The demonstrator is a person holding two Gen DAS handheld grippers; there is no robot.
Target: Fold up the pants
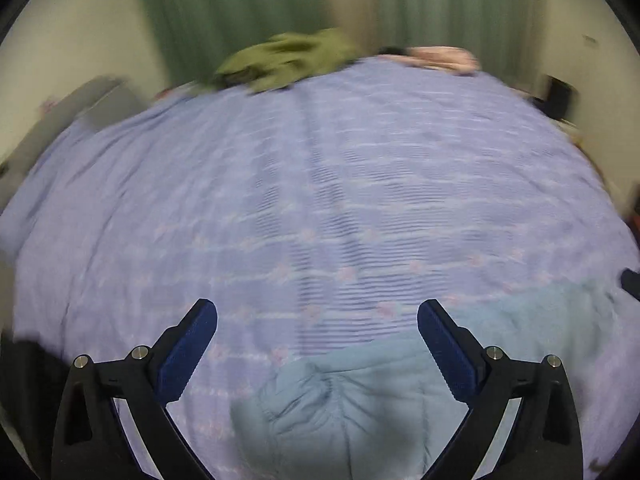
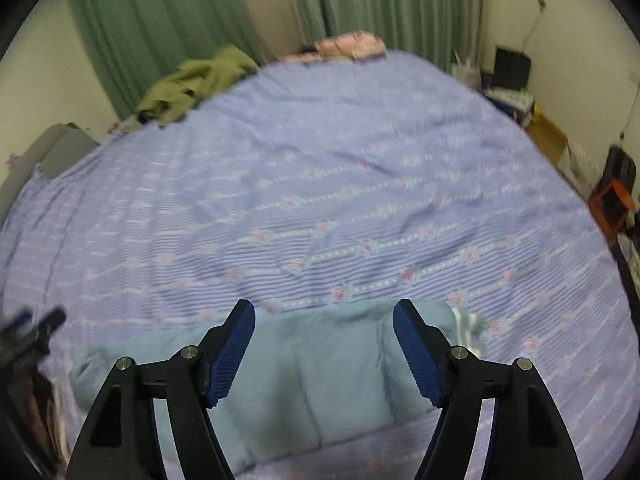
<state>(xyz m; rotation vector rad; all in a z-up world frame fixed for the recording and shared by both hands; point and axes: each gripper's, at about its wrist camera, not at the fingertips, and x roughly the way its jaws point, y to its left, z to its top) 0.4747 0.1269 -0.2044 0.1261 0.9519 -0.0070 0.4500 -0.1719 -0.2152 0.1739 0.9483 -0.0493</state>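
left gripper (image 1: 317, 312): jaws spreading wide, holding nothing, hovering above the light blue pants (image 1: 352, 400). right gripper (image 2: 324, 312): jaws also gaping, gripping nothing, hanging over the pants (image 2: 312, 372), which are lying bunched on the lilac bed (image 2: 320, 160).

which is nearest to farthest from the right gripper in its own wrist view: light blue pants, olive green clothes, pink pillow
From the right gripper:
1. light blue pants, under its open fingers
2. olive green clothes, far left edge of the bed
3. pink pillow, far end
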